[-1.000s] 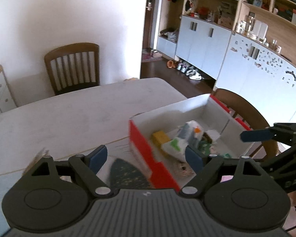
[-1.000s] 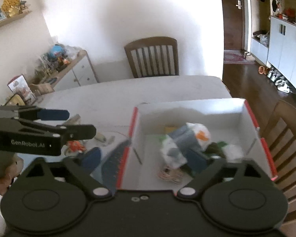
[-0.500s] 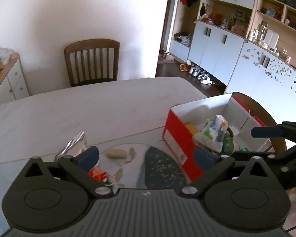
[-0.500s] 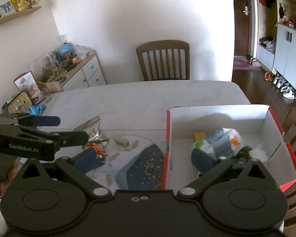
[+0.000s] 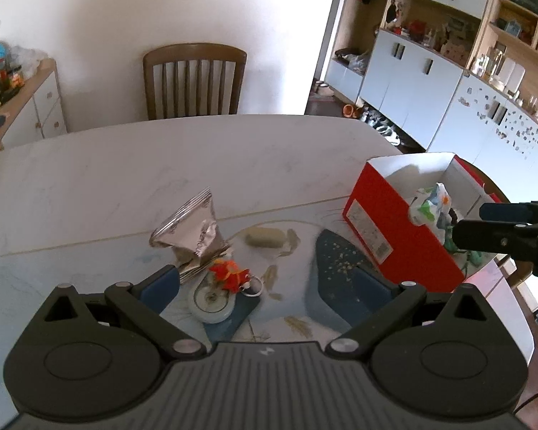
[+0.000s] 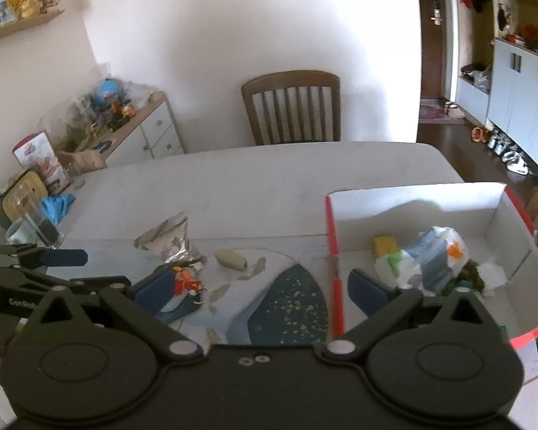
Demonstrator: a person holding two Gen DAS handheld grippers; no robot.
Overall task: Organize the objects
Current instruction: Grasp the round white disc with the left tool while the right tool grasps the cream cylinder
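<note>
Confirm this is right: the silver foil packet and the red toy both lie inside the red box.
Wrong on the place. The silver foil packet and the red toy both lie on the table, outside the red box, as the left wrist view shows.

- Left claw (image 5: 267, 288): matte black plastic body, two round flat discs at its lower corners, a ribbed grey centre panel bearing a small white mark
- Two black linkage arms with silver rivets at the pivots, each ending in a dark blue finger pad (image 5: 160, 286)
- Triangular cut-outs in the black arm plates
- Right claw (image 6: 258, 292): the same black build, smooth centre panel with two small silver screws, blue pads (image 6: 371, 292)
- In the right wrist view the left claw's side shows white lettering, partly cut off, reading "GenRob"
- A thin dark cable runs off at the left view's lower right edge
</note>
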